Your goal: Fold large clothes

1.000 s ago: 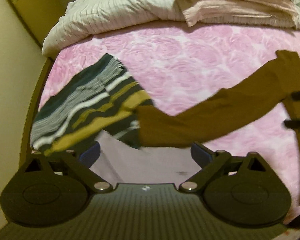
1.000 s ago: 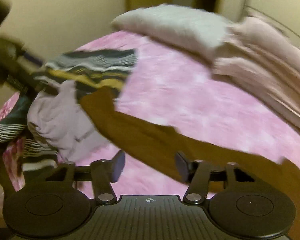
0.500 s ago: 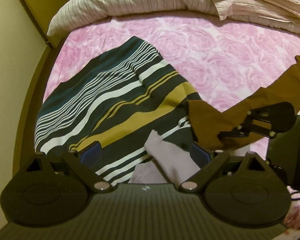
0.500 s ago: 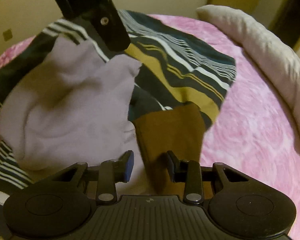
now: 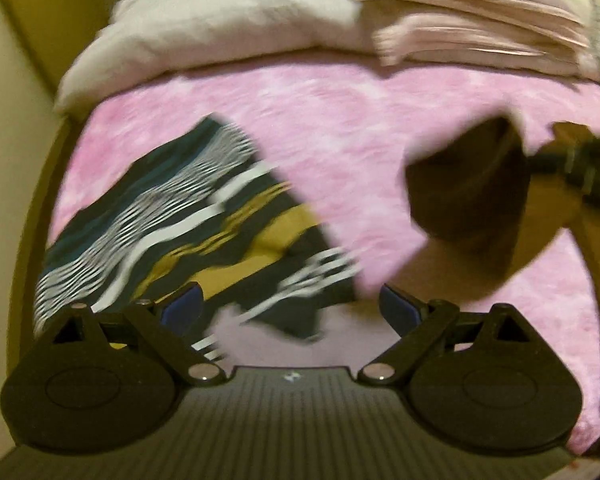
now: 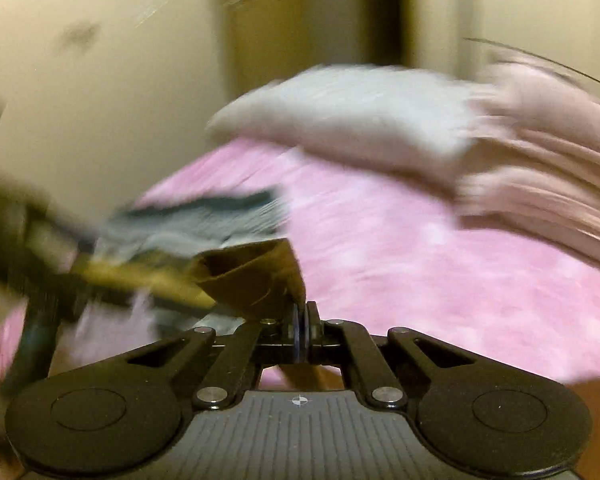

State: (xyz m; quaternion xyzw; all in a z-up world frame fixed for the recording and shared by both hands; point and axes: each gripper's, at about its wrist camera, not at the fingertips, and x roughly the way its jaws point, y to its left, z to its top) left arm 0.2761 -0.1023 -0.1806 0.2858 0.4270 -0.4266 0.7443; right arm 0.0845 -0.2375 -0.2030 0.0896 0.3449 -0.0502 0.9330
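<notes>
A brown garment [image 6: 252,276] hangs from my right gripper [image 6: 302,320], whose fingers are shut on its cuff. In the left wrist view the same brown garment [image 5: 468,192] is lifted above the pink bed at the right, with the right gripper [image 5: 580,164] at its edge. My left gripper [image 5: 290,306] is open over a striped garment [image 5: 172,224] in dark green, white and mustard, and a pale lilac garment [image 5: 276,348] lies between its fingers without being pinched. Both views are blurred.
The pink floral bedspread [image 5: 340,120] covers the bed. A grey-white pillow [image 5: 220,32] and folded pinkish bedding [image 5: 480,12] lie at the far end. A cream wall [image 6: 80,80] stands along the left side of the bed.
My right gripper has shut on the brown garment's cuff and pulled it up and to the right, away from the striped and lilac garments. The left gripper stays open.
</notes>
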